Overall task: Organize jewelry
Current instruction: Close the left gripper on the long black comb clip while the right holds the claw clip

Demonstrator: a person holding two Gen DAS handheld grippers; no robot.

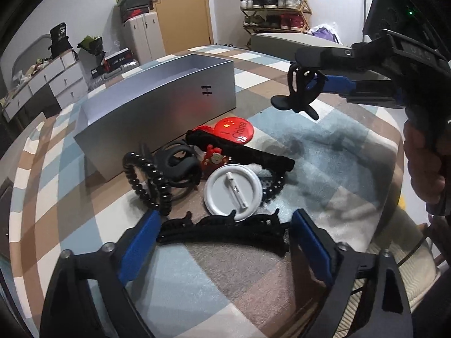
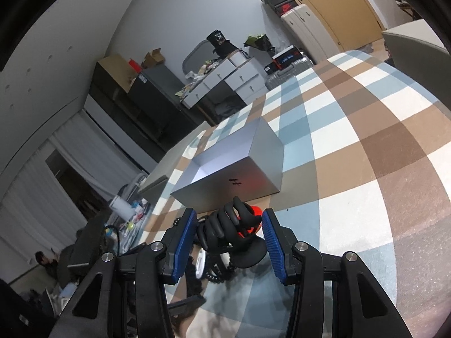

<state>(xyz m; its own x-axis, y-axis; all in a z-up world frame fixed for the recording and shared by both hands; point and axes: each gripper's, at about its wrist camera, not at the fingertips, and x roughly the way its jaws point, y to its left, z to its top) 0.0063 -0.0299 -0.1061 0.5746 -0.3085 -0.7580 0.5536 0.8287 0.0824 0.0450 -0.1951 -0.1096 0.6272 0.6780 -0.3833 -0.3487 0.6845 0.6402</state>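
Right tongs [image 2: 228, 239] closed on black clip [image 2: 234, 231], lifted above table [image 1: 352, 146]. Left tongs [image 1: 222, 242] open (black comb [image 1: 222, 232] between pads, untouched); grey box [image 1: 157, 104] beyond.

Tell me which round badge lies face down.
The white badge, pin back up, nearest the left gripper; the red badge by the grey box shows its face.
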